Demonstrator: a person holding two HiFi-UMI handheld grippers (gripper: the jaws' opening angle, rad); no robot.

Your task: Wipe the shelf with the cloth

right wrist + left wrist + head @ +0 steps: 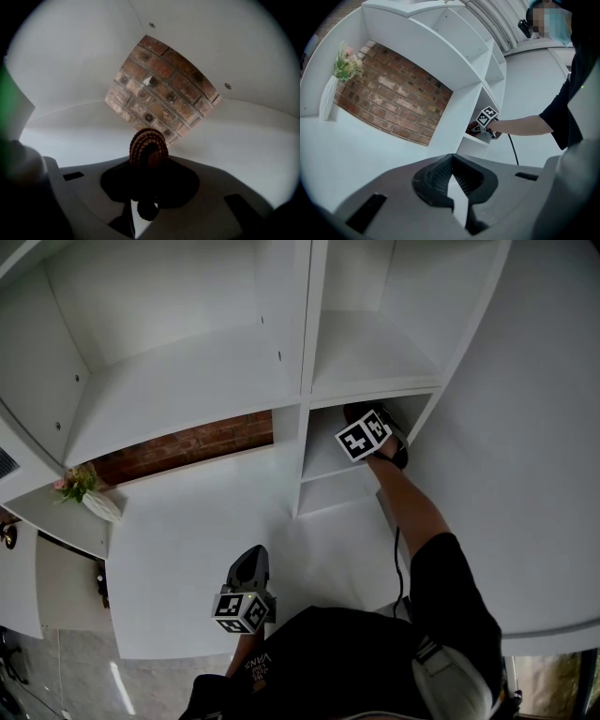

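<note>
Right gripper (361,424) clamps ribbed brown cloth (148,147) inside a compartment of the white shelf (328,465); left gripper (250,559) closed, empty; wiping seemingly barely begun.

In the head view, the right hand-held gripper's (368,435) jaws are hidden from me behind its marker cube, inside the shelf (326,461) compartment. The cloth (148,149) shows only as a dark ribbed bunch, its lower part lost in shadow.
</note>
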